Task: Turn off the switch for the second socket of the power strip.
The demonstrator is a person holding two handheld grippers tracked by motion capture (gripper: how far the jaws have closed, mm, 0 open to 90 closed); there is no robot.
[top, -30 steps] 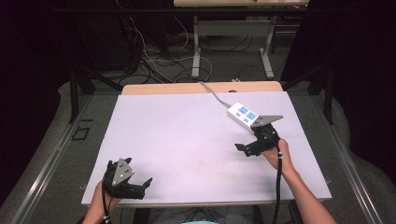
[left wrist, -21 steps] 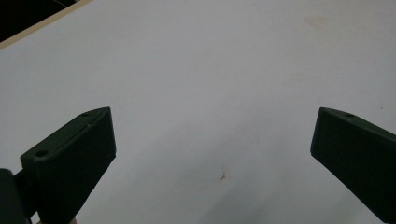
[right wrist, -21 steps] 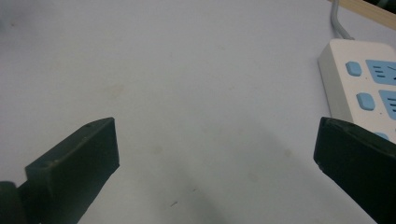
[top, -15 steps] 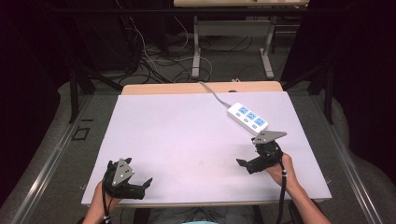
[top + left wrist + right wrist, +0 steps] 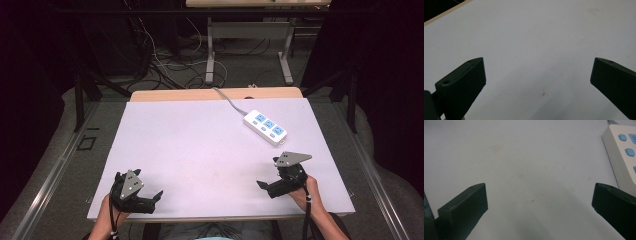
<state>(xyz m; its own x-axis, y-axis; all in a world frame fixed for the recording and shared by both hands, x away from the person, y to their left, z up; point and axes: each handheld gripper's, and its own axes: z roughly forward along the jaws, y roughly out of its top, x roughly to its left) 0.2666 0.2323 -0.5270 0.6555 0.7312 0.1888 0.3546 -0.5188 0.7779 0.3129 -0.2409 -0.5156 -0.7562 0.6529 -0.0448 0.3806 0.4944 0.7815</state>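
A white power strip (image 5: 265, 127) with blue sockets lies on the right half of the white table (image 5: 200, 145), its grey cable (image 5: 227, 100) running off the far edge. My right gripper (image 5: 264, 187) rests near the front right, well short of the strip, open with nothing between its jaws. In the right gripper view the right gripper (image 5: 539, 197) has its jaws wide apart over bare table, with the power strip (image 5: 621, 157) at the upper right. My left gripper (image 5: 152, 199) sits at the front left, also open. Bare tabletop lies between the spread jaws of the left gripper (image 5: 537, 75).
A wooden strip (image 5: 215, 94) borders the table's far edge. Behind it stand another desk's legs (image 5: 210, 55) and tangled cables (image 5: 165, 65) on the floor. The person's hands (image 5: 307, 195) hold the grippers near the front edge.
My right gripper has drawn back from beside the power strip toward the table's front edge. The left gripper has stayed where it was.
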